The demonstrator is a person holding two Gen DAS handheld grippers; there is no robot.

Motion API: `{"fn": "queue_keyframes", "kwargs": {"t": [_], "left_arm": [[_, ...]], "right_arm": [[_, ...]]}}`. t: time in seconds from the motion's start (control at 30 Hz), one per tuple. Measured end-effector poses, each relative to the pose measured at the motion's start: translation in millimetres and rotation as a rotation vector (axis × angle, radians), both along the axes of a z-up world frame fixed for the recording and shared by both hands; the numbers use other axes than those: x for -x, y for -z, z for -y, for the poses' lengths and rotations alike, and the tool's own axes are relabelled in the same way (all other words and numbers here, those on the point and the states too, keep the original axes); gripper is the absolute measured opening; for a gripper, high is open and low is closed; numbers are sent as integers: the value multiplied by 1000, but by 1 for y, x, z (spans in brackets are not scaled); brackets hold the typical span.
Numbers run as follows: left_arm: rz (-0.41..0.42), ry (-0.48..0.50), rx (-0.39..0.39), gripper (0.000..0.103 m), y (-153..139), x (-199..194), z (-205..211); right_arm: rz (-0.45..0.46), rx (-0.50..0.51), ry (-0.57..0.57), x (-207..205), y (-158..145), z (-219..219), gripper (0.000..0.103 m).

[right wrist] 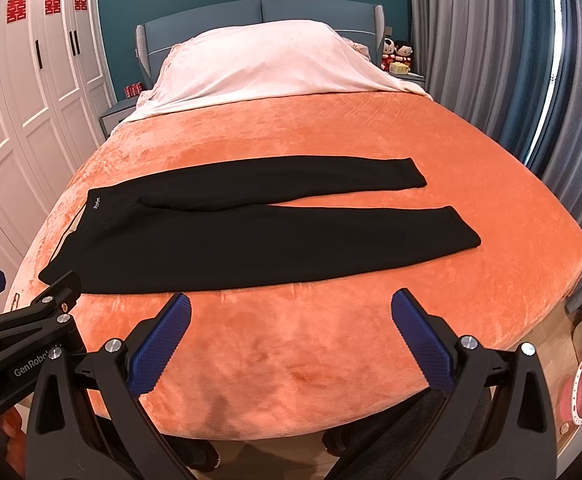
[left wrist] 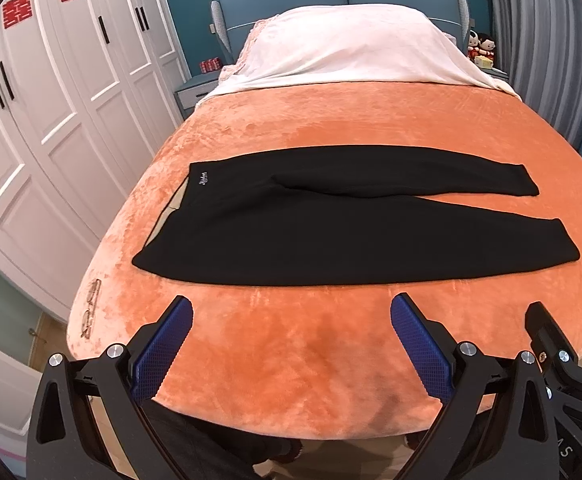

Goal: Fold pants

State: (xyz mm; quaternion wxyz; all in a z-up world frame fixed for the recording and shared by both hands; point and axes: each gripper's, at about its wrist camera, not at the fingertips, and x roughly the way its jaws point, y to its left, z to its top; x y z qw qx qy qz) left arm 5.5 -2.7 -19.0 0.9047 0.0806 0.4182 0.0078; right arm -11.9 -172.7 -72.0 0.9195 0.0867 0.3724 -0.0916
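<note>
On the bed's plush orange blanket (left wrist: 291,352) the black knit pants (left wrist: 331,236) lie flat across the middle, my left claw (left wrist: 291,344) and right claw (right wrist: 291,340) wide open, empty, near the foot edge; pinching fleece too would drag the fold crooked.

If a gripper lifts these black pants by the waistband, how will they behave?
The black pants lie flat and limp, so they will probably drape and sag. The plush orange blanket may drag at them. Both the left gripper and right gripper are open.

Both wrist views from the bed's (left wrist: 291,344) foot toward the headboard (right wrist: 259,14), side by side.
</note>
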Motion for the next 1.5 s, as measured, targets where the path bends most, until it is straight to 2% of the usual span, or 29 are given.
{"fn": "queue_keyframes", "kwargs": {"t": [0.13, 0.2, 0.3, 0.47, 0.57, 0.67, 0.77, 0.83, 0.97, 1.17, 1.27, 1.33, 1.37, 1.4, 1.43, 1.47, 1.5], "left_arm": [[-3, 9, 59, 98, 8, -23, -17], [-22, -3, 72, 98, 15, -42, -27], [-52, -29, 159, 97, 29, -84, -52], [-16, -112, 175, 97, 56, -153, -80], [-9, -160, 163, 97, 71, -193, -90], [-11, -179, 149, 97, 85, -226, -94], [-119, -154, 74, 97, 103, -276, -99], [-125, -176, 32, 98, 112, -310, -114], [-112, -281, 9, 98, 118, -373, -164], [-195, -437, 50, 98, 143, -467, -249], [-259, -492, 112, 97, 165, -497, -280], [-278, -484, 178, 97, 177, -510, -288], [-286, -475, 183, 97, 181, -511, -285], [-300, -454, 155, 97, 187, -517, -282], [-312, -434, 127, 95, 190, -519, -274], [-316, -405, 103, 87, 193, -521, -268], [-315, -369, 91, 60, 194, -523, -263]], "right_arm": [[-21, -56, -58, -16, 18, 18, 98], [-35, -90, -55, -32, 32, 39, 98], [-35, -145, -37, -67, 55, 92, 98], [-88, -167, 105, -154, 96, 206, 98], [-97, -147, 170, -193, 111, 249, 98], [-103, -74, 169, -231, 122, 271, 98], [-106, -27, 167, -266, 134, 288, 98], [-105, -36, 181, -288, 142, 308, 98], [-126, -87, 239, -331, 155, 351, 98], [-201, -136, 297, -386, 175, 384, 98], [-231, -165, 305, -403, 185, 387, 98], [-260, -166, 302, -413, 192, 385, 98], [-274, -164, 299, -416, 196, 383, 98], [-287, -162, 294, -418, 199, 381, 98], [-307, -146, 285, -421, 203, 376, 98], [-316, -130, 268, -424, 206, 371, 85], [-329, -90, 244, -427, 207, 364, 69]]}}
